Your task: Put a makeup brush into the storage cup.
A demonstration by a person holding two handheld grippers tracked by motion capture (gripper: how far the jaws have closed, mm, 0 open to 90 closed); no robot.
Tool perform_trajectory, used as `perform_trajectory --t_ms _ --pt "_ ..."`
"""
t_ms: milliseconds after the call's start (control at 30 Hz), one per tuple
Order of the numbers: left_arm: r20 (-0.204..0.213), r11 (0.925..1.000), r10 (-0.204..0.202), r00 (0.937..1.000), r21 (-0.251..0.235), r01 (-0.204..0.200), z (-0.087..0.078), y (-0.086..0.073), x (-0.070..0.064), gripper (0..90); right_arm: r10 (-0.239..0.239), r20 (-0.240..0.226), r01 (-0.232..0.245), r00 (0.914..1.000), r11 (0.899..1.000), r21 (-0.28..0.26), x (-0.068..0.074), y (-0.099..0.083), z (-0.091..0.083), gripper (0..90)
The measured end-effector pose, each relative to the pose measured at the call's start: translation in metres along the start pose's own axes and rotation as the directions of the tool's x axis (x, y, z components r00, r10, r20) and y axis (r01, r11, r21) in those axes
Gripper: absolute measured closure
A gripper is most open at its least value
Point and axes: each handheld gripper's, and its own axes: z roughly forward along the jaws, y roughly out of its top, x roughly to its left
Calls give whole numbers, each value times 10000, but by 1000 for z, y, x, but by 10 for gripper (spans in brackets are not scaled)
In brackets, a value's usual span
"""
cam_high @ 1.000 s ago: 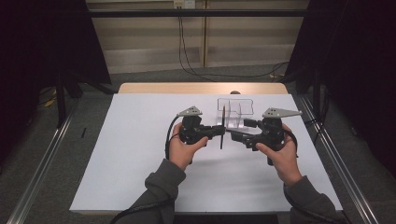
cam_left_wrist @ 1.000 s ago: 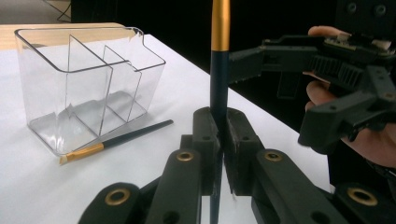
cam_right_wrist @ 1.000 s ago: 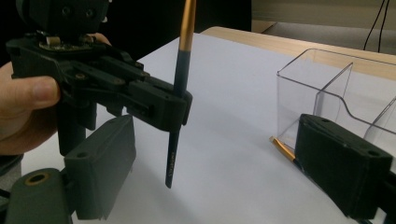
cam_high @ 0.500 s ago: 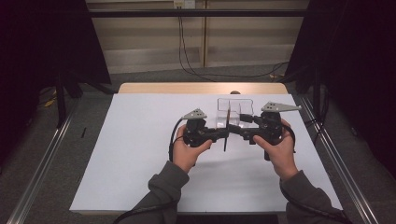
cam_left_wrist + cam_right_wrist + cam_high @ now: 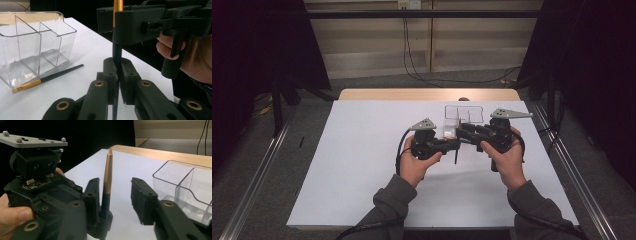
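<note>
— How is the brush [image 5: 107,185] held?
— It is clamped upright between the closed jaws of the left gripper [image 5: 117,72], above the counter [image 5: 362,165]. The right gripper [image 5: 115,197] is seen with jaws spread apart around it.
— And nearby?
— A clear box [image 5: 32,47] is seen just beside, with a second brush [image 5: 47,78] lying against it.

The high view looks forward and down from above the person's side, far enough back to take in the whole table [image 5: 362,165]. Each gripper view sits low and close along its own jaws. All three share the clear organizer [image 5: 463,115] [image 5: 35,45] [image 5: 185,187], toward 12 o'clock on the table.
</note>
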Motion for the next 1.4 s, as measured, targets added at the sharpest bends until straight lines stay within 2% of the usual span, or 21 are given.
perform_trajectory --t_ms 67,367,467,700,767,933,1100,1200,1400 --pt "-19 9999 88 10000 91 -88 0 -1 1 841 28 -2 -28 10000 10000 -56 0 0 0 660" --pt "-70 9999 -32 10000 -101 31 0 -3 1 840 29 -60 -29 10000 10000 -67 3 0 0 767" --pt "-110 9999 41 9999 -107 -42 0 -2 0 840 47 -126 -48 9999 9999 -131 4 0 -1 832" --pt "-2 9995 41 10000 -305 -41 0 -1 -3 835 66 -168 -68 9998 9999 -138 7 3 -4 844" --pt "-45 9994 195 9998 -296 -196 -1 0 -3 827 -30 -159 27 9999 9999 -141 8 4 -5 844" --pt "-141 9984 280 9995 -489 -287 -3 -2 -3 728 -125 -138 122 9998 9998 -184 8 5 -7 844" --pt "-357 9964 579 9977 -604 -600 -9 -4 -3 608 -37 -119 33 9999 9994 -344 5 5 -9 845" --pt "-343 9951 713 9969 -665 -734 -13 -4 -2 513 -161 -71 159 9998 9995 -284 6 4 -8 845" --pt "-593 9919 1032 9929 -681 -1072 -20 -4 -3 353 -355 -142 350 9993 9988 -336 10 5 -7 844"
